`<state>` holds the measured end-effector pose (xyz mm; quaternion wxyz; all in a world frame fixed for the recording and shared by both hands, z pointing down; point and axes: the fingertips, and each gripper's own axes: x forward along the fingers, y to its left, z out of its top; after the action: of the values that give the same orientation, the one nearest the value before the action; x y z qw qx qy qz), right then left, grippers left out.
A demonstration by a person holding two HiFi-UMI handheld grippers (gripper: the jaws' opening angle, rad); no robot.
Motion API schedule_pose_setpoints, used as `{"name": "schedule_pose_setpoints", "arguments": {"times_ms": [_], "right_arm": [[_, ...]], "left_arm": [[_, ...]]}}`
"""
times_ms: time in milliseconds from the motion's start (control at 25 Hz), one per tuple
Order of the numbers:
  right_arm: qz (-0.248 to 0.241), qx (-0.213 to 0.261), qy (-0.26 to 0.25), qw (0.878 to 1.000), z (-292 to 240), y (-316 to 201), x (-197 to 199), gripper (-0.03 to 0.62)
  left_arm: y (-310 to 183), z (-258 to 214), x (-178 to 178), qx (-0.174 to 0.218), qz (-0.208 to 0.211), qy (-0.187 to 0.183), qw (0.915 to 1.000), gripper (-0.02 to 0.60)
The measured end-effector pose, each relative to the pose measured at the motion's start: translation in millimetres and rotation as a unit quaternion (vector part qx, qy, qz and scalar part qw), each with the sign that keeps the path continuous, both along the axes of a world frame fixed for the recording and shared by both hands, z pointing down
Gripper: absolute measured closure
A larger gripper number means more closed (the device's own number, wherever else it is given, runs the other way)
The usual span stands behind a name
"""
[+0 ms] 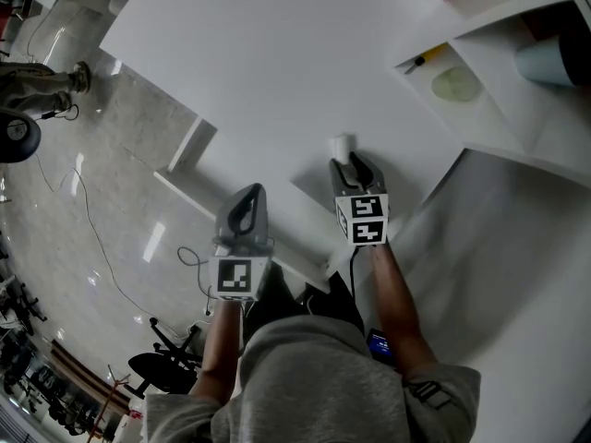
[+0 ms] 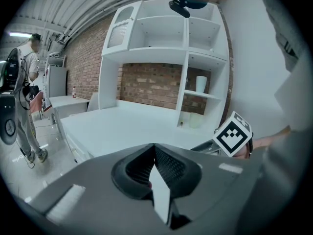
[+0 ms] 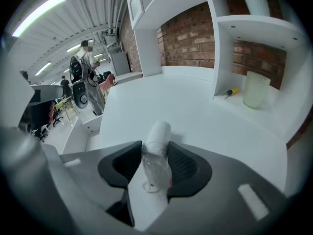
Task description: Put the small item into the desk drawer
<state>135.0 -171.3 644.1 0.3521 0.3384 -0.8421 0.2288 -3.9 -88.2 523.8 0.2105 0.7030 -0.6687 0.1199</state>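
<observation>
A small clear bottle with a white cap (image 3: 157, 146) lies on the white desk (image 1: 277, 72) between the jaws of my right gripper (image 3: 155, 166). Both pads touch its sides, so the gripper is shut on it. In the head view the cap (image 1: 343, 146) pokes out just beyond the right gripper (image 1: 355, 169). My left gripper (image 1: 247, 203) hovers at the desk's front edge, a little left of the right one. Its pads (image 2: 154, 163) meet with nothing between them. A white drawer-like box (image 1: 187, 158) juts out below the desk edge, left of the left gripper.
A white shelf unit (image 1: 517, 109) stands on the desk's far right. It holds a pale green ribbed cup (image 3: 256, 89), a yellow-handled screwdriver (image 3: 230, 91) and a pale roll (image 1: 551, 63). A person (image 3: 87, 53) stands far off. A black chair (image 1: 152, 367) and cables lie on the floor.
</observation>
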Motion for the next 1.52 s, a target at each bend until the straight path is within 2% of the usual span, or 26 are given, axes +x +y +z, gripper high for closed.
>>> {"name": "schedule_pose_setpoints", "arguments": {"times_ms": [320, 840, 1200, 1520], "right_arm": [[0.005, 0.01, -0.003, 1.0, -8, -3, -4, 0.431], [-0.015, 0.061, -0.042, 0.997, -75, 14, -30, 0.433], [-0.05, 0.087, -0.07, 0.993, -114, 46, -64, 0.433], [-0.097, 0.095, -0.086, 0.987, -126, 77, -108, 0.433]], "left_arm": [[6, -5, -9, 0.006, -0.001, -0.007, 1.0, 0.569], [28, -35, -27, 0.034, -0.011, -0.022, 0.9991, 0.569], [54, -49, -49, 0.045, -0.034, -0.027, 0.998, 0.569], [81, -52, -76, 0.045, -0.061, -0.029, 0.9967, 0.569]]}}
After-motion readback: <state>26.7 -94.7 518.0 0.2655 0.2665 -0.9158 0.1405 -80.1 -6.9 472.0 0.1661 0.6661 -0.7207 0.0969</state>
